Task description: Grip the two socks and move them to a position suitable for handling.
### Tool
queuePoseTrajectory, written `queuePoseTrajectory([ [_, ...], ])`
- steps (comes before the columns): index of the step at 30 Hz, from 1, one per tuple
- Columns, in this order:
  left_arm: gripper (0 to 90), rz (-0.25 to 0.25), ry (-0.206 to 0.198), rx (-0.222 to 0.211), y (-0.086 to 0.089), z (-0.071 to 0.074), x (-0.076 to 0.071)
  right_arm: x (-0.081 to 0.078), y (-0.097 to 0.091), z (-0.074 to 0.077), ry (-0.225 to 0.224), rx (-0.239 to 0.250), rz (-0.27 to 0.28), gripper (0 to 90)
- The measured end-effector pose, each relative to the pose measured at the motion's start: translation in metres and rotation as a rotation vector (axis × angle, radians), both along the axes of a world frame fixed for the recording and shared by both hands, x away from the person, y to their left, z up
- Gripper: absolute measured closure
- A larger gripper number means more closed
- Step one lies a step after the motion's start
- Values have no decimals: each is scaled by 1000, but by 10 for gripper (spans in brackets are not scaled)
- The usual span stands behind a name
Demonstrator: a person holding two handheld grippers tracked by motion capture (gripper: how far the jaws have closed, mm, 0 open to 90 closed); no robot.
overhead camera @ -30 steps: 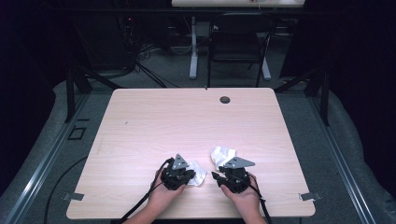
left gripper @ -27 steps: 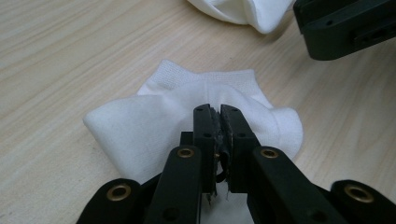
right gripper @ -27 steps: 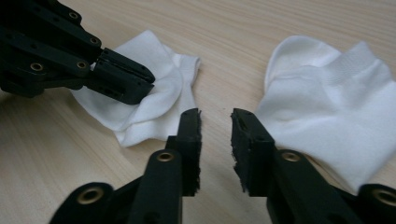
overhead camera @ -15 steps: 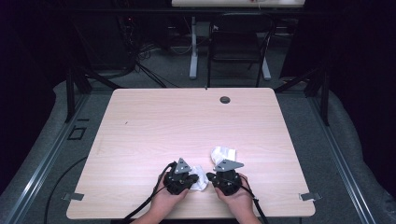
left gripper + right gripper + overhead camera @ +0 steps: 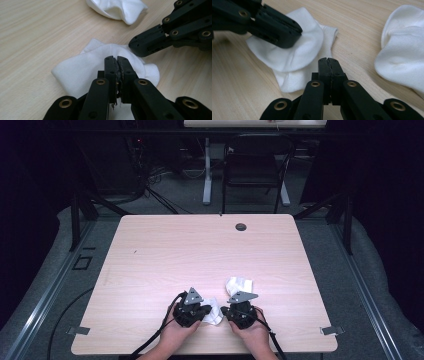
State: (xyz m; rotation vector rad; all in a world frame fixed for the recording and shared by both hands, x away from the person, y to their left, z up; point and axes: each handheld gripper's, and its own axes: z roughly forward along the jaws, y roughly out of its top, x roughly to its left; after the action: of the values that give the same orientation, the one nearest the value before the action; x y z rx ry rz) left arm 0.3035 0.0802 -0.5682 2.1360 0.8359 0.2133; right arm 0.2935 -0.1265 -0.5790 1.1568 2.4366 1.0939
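left gripper (image 5: 117, 58): clenched over near sock (image 5: 82, 65) | right gripper (image 5: 329, 60): just snapped tight, holding nothing | second sock (image 5: 404, 47): nearby on table (image 5: 200, 245)

Pale wood-grain laminate on the bench (image 5: 165, 260), smooth and matt. Soft white knitted cloth at the near edge: one sock (image 5: 85, 67) with a ribbed cuff, a second sock (image 5: 404, 50) finely textured, both matt. Black matt plastic on the left hand-held gripper (image 5: 116, 67) and right hand-held gripper (image 5: 328, 66), brass-coloured rivets with a dull shine, grey metal plates on top.
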Motion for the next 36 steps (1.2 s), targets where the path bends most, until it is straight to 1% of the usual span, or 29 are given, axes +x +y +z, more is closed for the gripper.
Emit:
queuePoseTrajectory([
  [1, 872, 0, 0, 0, 0, 0, 0, 0, 0, 0, 0, 0, 0, 900],
  [2, 873, 4, -14, 0, 6, 5, 0, 0, 0, 0, 1, -3, 3, 900],
  [3, 873, 4, -14, 0, 6, 5, 0, 0, 0, 0, 1, -3, 3, 900],
  [5, 872, 13, -30, 5, 14, 10, -1, 0, 0, 0, 2, -4, 2, 900],
  [6, 872, 12, -30, 12, 19, 12, -1, 0, 0, 0, 2, -5, 2, 900],
  [7, 872, 12, -30, 12, 19, 12, -1, 0, 0, 0, 2, -6, 2, 900],
  [8, 872, 19, -38, 18, 25, 14, -1, 0, 0, 0, 2, -5, 1, 900],
  [9, 871, 19, -38, 18, 25, 14, -1, -1, 0, 0, 3, -6, 0, 900],
  [10, 871, 35, -40, 20, 33, 15, -2, -1, 0, 0, 1, -8, -1, 900],
  [11, 871, 45, -44, 20, 36, 14, -1, -1, 0, 0, 2, -8, -1, 900],
  [13, 871, 55, -36, 17, 43, 14, 0, -1, 0, 0, 2, -9, -2, 900],
  [16, 870, 73, -35, 12, 52, 14, -1, -1, 0, 1, 2, -12, -1, 900],
  [18, 870, 77, -37, 21, 57, 15, -1, -1, 0, 1, 1, -12, -1, 900],
  [19, 869, 77, -37, 21, 57, 15, -1, -1, 0, 1, 1, -12, -1, 900],
  [21, 868, 84, -38, 19, 65, 17, -2, -1, 0, 1, 1, -12, -1, 900],
  [22, 865, 90, -38, 20, 67, 17, -3, -1, 0, 1, 1, -11, -1, 900],
  [26, 824, 145, -46, 34, 84, 18, -1, -1, 0, 0, 2, -9, -5, 900],
  [28, 789, 178, -58, 13, 92, 21, -2, -1, 0, 0, 2, -9, -5, 900],
  [29, 784, 178, -58, 13, 92, 21, -2, -1, 0, 0, 2, -9, -5, 900],
  [30, 782, 191, -73, -5, 96, 24, -3, -1, 0, 0, 1, -9, -5, 900],
  [31, 781, 191, -73, -5, 96, 24, -3, -1, 0, 0, 1, -9, -5, 900],
  [32, 776, 184, -78, -27, 98, 28, -4, -1, 0, 0, 1, -8, -4, 900],
  [33, 773, 184, -78, -27, 98, 28, -4, -1, 0, 0, 2, -10, -1, 900],
  [34, 763, 162, -89, -47, 96, 30, -4, -1, 0, 0, 3, -9, -2, 900],
  [36, 741, 141, -98, -40, 93, 30, -6, -1, 0, 0, 3, -9, -2, 900],
])
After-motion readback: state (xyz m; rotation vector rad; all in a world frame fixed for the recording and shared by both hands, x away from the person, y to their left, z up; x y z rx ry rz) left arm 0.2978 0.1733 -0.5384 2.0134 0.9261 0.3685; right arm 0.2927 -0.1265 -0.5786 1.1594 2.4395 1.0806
